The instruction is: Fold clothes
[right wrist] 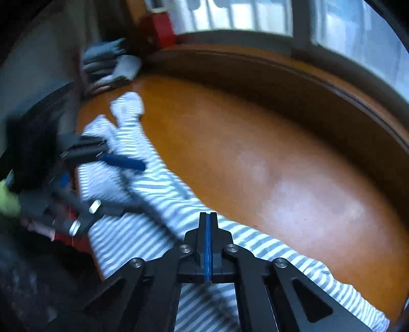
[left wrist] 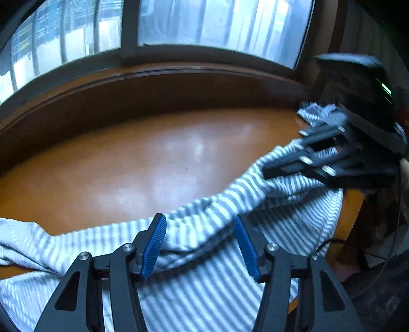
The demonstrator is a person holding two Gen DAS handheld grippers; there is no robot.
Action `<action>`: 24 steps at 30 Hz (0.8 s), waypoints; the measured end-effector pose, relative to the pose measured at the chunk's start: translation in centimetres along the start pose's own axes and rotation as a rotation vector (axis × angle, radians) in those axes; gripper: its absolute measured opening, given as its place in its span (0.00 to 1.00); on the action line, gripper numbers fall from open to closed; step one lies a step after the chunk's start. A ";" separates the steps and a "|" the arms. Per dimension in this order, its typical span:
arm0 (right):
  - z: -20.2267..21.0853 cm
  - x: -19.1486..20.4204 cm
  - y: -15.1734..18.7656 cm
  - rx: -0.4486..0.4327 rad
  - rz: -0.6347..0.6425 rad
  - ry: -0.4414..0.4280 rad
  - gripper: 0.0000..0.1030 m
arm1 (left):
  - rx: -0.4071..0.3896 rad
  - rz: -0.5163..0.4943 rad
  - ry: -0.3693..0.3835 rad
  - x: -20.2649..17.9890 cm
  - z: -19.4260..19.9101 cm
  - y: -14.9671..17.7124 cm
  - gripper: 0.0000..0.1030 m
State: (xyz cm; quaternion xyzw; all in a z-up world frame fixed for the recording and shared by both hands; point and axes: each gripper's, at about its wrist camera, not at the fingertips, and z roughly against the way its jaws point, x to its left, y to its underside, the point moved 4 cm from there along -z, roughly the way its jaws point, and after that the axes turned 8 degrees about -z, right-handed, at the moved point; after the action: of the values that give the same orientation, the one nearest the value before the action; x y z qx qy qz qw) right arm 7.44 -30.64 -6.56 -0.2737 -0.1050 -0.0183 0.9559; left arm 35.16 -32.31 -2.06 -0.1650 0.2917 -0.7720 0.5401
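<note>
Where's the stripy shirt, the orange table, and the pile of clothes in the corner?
stripy shirt (left wrist: 204, 288), left wrist view, flat striped middle.
orange table (right wrist: 255, 143), right wrist view, bare top.
pile of clothes (right wrist: 110, 63), right wrist view, grey folded stack.

place: home room | cues: wooden table (left wrist: 158, 158), window (left wrist: 217, 23), folded clothes pile (right wrist: 107, 63)

Shirt (left wrist: 209, 288): its near part runs off the bottom edge, so you cannot see all of it.
Left gripper (right wrist: 120, 176): blurry in your right camera.
Pile of clothes (right wrist: 110, 63): too blurry to tell what is in it.
Red thing (right wrist: 163, 30): too blurry to name.
</note>
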 end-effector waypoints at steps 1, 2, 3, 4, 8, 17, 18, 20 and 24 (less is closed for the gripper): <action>0.4 0.8 0.4 0.005 0.025 0.002 0.00 | -0.006 -0.002 0.008 0.4 0.3 -0.3 0.51; 0.8 1.6 0.7 0.010 0.050 0.004 0.00 | -0.011 -0.003 0.016 0.9 0.6 -0.6 0.51; 1.2 2.3 1.1 0.016 0.075 0.006 0.00 | -0.015 -0.011 0.027 1.1 0.4 -1.0 0.51; 1.2 2.7 1.2 0.022 0.083 0.018 0.00 | -0.019 -0.018 0.038 1.3 0.2 -1.4 0.51; 0.8 0.7 0.5 0.001 -0.045 0.106 0.05 | 0.011 -0.030 0.113 2.1 -0.7 -1.9 0.51; -3.3 -1.3 0.1 0.188 -0.001 0.178 0.27 | 0.085 -0.254 0.028 -2.8 -3.8 1.7 0.51; -3.7 -1.1 0.2 0.204 0.014 0.184 0.27 | 0.079 -0.270 0.022 -3.1 -3.6 2.0 0.51; -3.9 -0.6 0.2 0.210 0.034 0.193 0.27 | 0.074 -0.246 0.054 -2.7 -3.3 2.2 0.51; -2.7 1.5 0.3 0.148 0.079 0.221 0.04 | 0.044 -0.168 0.086 -0.8 -1.4 2.0 0.51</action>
State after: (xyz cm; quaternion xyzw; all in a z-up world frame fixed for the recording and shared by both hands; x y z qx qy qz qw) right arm 9.43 -31.77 -8.63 -0.2029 0.0110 -0.0028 0.9791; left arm 36.11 -31.62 -4.34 -0.1437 0.2830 -0.8272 0.4637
